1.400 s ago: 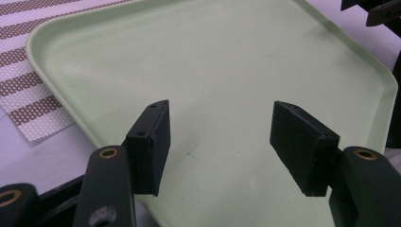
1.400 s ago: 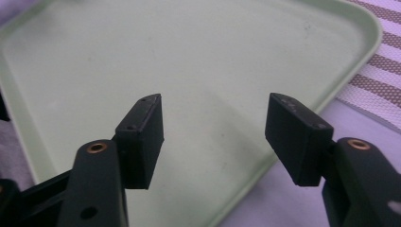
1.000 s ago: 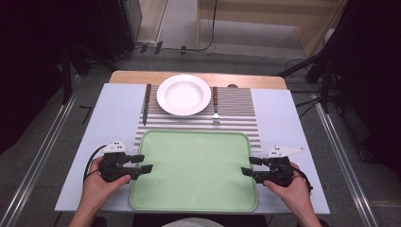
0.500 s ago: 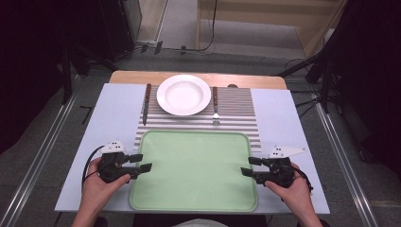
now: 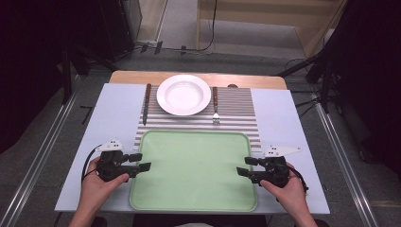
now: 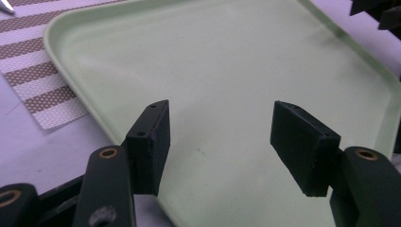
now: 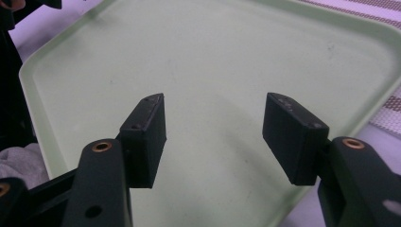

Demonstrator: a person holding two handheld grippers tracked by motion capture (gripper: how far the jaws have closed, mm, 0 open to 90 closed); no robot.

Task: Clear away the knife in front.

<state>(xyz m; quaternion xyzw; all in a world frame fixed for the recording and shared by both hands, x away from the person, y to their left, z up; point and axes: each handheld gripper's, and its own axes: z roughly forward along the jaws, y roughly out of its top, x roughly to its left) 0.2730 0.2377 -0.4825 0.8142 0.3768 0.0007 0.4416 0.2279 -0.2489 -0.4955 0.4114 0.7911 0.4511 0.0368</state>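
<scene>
Jaws apart; tray (image 5: 194,198) edge cut off.

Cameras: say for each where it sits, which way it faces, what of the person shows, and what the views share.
High view: above the person's side, facing forward and down at the tray, plate, knife and fork; both hands and forearms show.
Left gripper view: on the left gripper, facing across the tray; its two open fingers show.
Right gripper view: on the right gripper, facing across the tray; its open fingers show.
Shared: all three see the tray.
</scene>
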